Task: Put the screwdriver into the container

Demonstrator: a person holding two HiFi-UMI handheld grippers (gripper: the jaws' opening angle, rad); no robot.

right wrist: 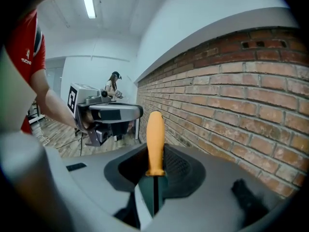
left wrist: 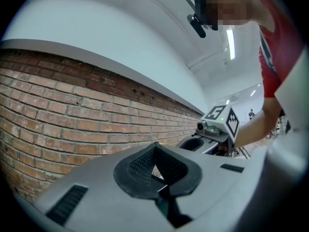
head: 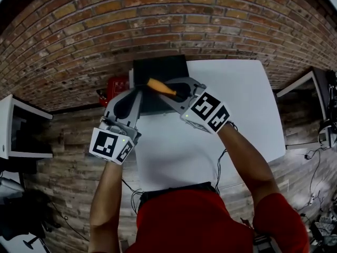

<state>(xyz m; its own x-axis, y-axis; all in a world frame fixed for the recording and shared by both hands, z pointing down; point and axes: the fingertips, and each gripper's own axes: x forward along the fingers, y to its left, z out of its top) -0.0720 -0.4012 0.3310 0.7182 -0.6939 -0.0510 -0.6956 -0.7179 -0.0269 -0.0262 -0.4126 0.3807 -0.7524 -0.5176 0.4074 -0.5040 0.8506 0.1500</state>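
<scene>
Nearest, the left tool [left wrist: 155,148] is held above the bench [head: 239,109], jaws brought together on nothing; it is judged idle and out of the way. Just beyond, the right tool [right wrist: 155,154] is clamped on the screwdriver [head: 159,86] near the base of its orange handle, which projects past the jaws, presumably for a free drop. The screwdriver is seen in the air, apparently over the dark container [head: 158,67] at the bench's far edge; release not yet made.

The left gripper [left wrist: 155,146] has its jaws meeting at the tips, empty. Brick wall [left wrist: 72,120] at nine o'clock, right gripper [left wrist: 193,143] at three.
</scene>
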